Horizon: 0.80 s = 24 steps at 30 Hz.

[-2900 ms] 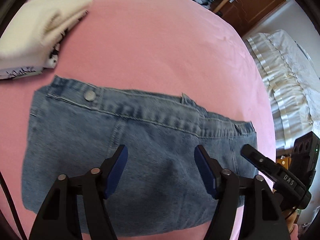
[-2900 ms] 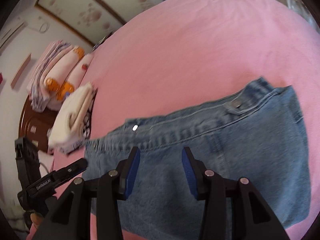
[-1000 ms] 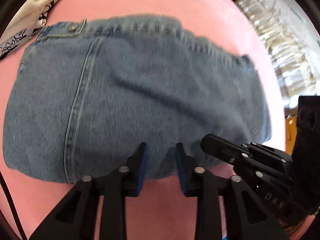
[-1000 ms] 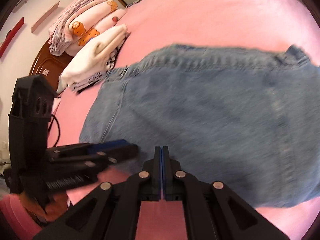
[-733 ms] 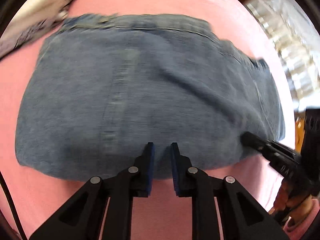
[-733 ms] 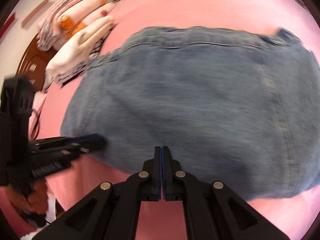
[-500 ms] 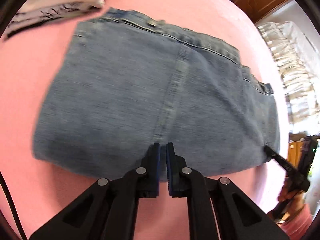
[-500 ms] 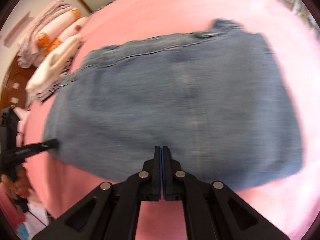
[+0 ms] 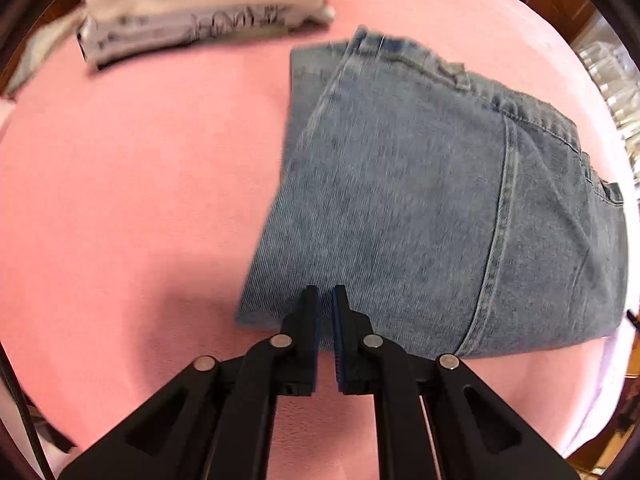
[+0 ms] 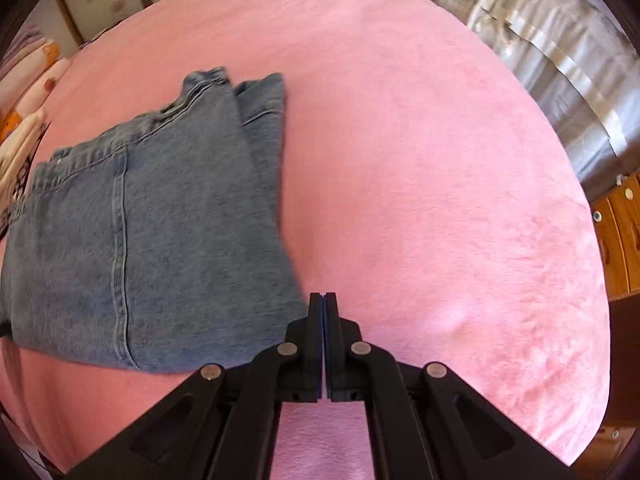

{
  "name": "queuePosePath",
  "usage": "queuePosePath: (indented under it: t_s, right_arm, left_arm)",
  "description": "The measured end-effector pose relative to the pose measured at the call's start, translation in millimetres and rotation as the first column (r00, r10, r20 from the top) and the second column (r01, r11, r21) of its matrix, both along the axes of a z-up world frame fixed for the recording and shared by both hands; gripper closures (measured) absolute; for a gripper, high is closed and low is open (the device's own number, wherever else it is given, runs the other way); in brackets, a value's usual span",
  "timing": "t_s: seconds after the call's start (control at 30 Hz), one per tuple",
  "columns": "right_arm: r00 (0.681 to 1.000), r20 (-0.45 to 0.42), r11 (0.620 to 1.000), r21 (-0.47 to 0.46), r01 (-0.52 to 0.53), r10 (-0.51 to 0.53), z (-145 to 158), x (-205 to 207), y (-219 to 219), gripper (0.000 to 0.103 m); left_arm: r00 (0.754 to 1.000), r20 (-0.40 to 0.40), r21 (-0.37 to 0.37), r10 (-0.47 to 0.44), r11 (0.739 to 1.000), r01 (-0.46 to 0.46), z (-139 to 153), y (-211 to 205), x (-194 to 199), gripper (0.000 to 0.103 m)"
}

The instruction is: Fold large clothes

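Folded blue jeans (image 9: pixel 420 208) lie flat on the pink bedspread (image 9: pixel 128 184), waistband at the far side. They also show at the left of the right wrist view (image 10: pixel 152 232). My left gripper (image 9: pixel 325 300) hovers at the jeans' near left corner, its jaws almost closed with a thin gap and nothing between them. My right gripper (image 10: pixel 323 300) is shut and empty, just off the jeans' near right corner over bare bedspread (image 10: pixel 440 200).
A stack of folded white and printed clothes (image 9: pixel 208 4) lies at the far left beyond the jeans. More folded bedding (image 10: pixel 24 92) sits at the far left in the right wrist view. A cream bed (image 10: pixel 540 52) and wooden drawers (image 10: pixel 620 232) stand to the right.
Both grippers have closed and swung apart: the left toward the jeans' left corner, the right toward the right corner. The jeans stay flat. Neither gripper sees the other now.
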State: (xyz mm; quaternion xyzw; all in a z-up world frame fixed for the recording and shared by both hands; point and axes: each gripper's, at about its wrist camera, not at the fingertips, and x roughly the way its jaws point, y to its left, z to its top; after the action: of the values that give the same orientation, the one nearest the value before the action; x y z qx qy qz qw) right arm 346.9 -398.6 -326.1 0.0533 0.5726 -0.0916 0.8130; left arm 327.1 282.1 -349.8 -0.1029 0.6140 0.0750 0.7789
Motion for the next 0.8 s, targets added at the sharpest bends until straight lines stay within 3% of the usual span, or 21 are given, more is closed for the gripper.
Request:
queuePosePath:
  t_s: [0.07,0.17,0.23,0.33,0.43,0.47,0.6,0.73,0.8]
  right_arm:
    - [0.999,0.028,1.000,0.015,-0.016,0.015,14,5,3,0.103]
    - [0.993,0.090,0.995,0.061,-0.083,0.078,36,22,25,0.103]
    - [0.985,0.118,0.984,0.111,-0.139,0.126,42,41,52,0.103]
    - [0.971,0.131,0.965,0.142,-0.218,0.200,41,72,88,0.103]
    - [0.964,0.121,0.958,0.138,-0.251,0.235,30,105,106,0.101]
    - [0.963,0.124,0.959,0.129,-0.254,0.238,29,112,107,0.099]
    - [0.971,0.108,0.974,0.057,-0.219,0.212,20,139,99,0.071]
    - [0.984,0.073,0.987,-0.013,-0.160,0.161,11,152,76,0.068]
    - [0.989,0.056,0.990,-0.021,-0.139,0.140,7,157,66,0.060]
  left_arm:
    - [0.999,0.045,0.004,-0.016,1.000,0.016,16,-5,6,0.097]
    - [0.995,0.089,-0.051,-0.049,0.997,0.054,31,-17,29,0.094]
    - [0.991,0.104,-0.044,-0.079,0.996,0.083,28,-54,59,0.092]
    - [0.986,0.116,-0.005,-0.117,0.993,0.118,29,-70,91,0.078]
    - [0.986,0.116,0.004,-0.118,0.993,0.119,16,-75,127,0.077]
    - [0.987,0.113,0.006,-0.114,0.993,0.114,13,-76,135,0.077]
    - [0.992,0.082,0.016,-0.091,0.996,0.090,1,-56,162,0.069]
    - [0.996,0.057,-0.026,-0.069,0.997,0.071,-9,-35,176,0.047]
    - [0.996,0.058,-0.075,-0.071,0.994,0.076,-14,-26,181,0.046]
